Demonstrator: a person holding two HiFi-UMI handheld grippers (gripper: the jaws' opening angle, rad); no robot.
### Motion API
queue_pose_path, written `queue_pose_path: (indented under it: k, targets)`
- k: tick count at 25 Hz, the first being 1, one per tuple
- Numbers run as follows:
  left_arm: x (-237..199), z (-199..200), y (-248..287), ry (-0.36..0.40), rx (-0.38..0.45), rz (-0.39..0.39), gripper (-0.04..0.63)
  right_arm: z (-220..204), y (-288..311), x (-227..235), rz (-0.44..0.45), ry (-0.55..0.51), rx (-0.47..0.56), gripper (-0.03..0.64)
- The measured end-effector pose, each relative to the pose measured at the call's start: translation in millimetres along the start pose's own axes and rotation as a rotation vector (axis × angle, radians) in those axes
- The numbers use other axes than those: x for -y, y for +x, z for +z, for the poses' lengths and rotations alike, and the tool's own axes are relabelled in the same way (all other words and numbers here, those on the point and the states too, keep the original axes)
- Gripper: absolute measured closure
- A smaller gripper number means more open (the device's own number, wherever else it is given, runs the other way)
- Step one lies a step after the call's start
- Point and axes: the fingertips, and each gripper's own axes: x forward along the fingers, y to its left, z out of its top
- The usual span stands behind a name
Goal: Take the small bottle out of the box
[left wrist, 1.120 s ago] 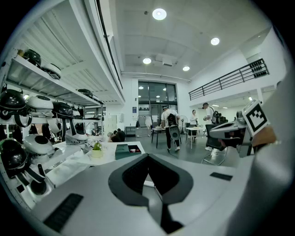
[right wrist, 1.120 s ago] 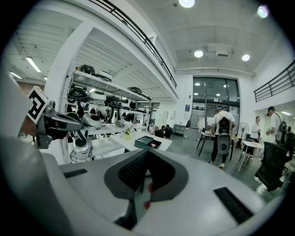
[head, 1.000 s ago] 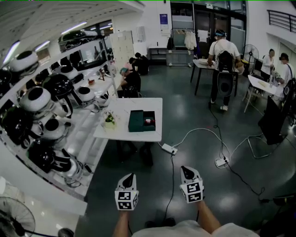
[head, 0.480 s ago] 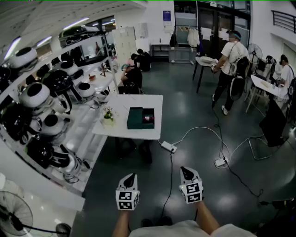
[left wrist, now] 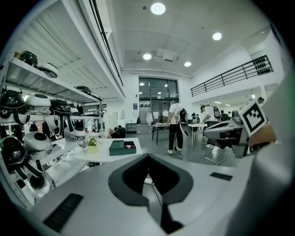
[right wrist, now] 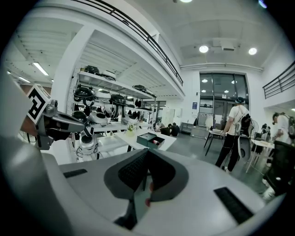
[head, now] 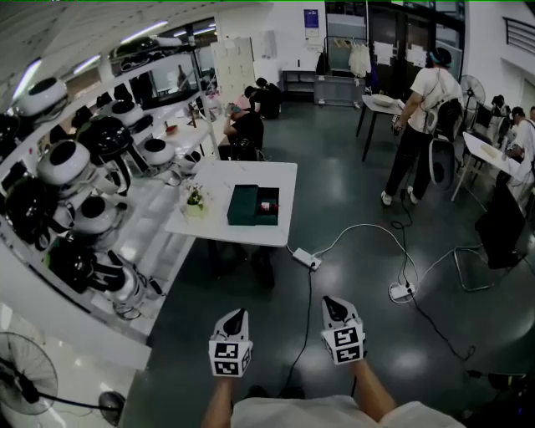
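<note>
Grey floor [head: 351, 276], white table [head: 226, 180] — green box [head: 244, 205] atop

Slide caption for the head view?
Left gripper and right gripper, jaws shut, empty, far from the white table bearing the green box.

Indoor hall, evenly bright. Light falls from round ceiling lamps [left wrist: 158, 8] and from strip lights [right wrist: 40, 69] by the shelving. The dark glossy floor [head: 351, 201] carries pale, smeared reflections. The white bench [head: 242, 230] is close to washed out. Shadows are weak and diffuse. Fisheye bending is strong in every view, with black corners in the left gripper view and the right gripper view. Left tool [left wrist: 147, 156] and right tool [right wrist: 147, 152] are soft up close. Distant figures are small and lack detail.
</note>
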Motion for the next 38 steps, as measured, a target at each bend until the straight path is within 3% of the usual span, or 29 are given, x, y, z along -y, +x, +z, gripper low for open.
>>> queue_pose_path:
  k: [11,20,38]
  targets:
    - [5,0,37,0.013,-0.012,-0.019,0.577,-5,23,19,0.006,-0.007,-0.014,0.595]
    - [-11,13,100,0.012,-0.01,-0.062,0.577,1,71,46,-0.03,-0.018,-0.036,0.595]
    - [-113,92,285,0.045,0.028,-0.166,0.577,66,255,95,-0.106,-0.033,-0.051,0.595]
